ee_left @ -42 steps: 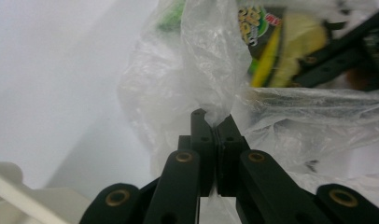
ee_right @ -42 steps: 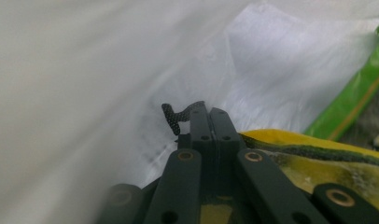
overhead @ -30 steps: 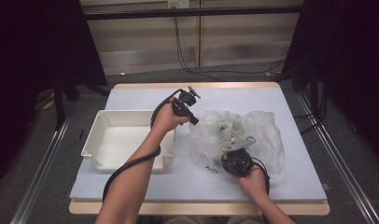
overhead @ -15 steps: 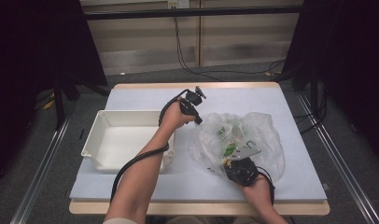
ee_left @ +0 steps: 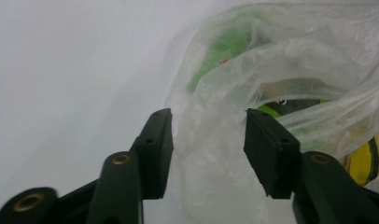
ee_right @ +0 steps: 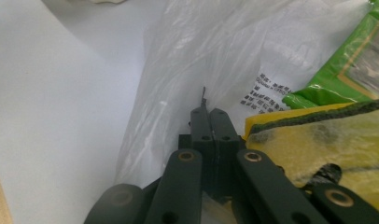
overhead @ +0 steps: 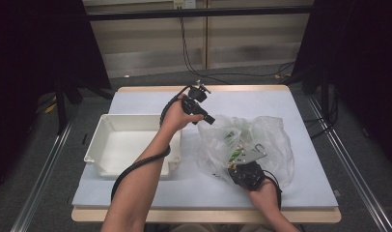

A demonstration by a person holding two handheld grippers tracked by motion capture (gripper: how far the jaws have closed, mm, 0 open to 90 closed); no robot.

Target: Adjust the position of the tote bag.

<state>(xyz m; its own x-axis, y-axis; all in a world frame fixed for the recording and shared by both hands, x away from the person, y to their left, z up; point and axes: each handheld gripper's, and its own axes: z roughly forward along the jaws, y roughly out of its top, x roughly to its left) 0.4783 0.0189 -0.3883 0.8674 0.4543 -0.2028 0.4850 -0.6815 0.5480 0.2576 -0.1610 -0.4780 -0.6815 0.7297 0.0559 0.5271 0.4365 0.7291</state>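
My left forearm (overhead: pixel 141 179) reaches up from the near edge, slanting forward and to the right, with the cable looping along it. My left hand (overhead: pixel 174 117) grips the left gripper (overhead: pixel 209 120) high and forward, its body tipped so the jaws point down and to the right. In the left gripper view those jaws stand wide apart, with thin film between them, touching neither pad that I can tell. My right hand (overhead: pixel 264 189) sits low, near my side, wrist bent a little inward, holding the right gripper (ee_right: pixel 209 114). Its jaws are pressed flat together, pinching thin film at their tips.
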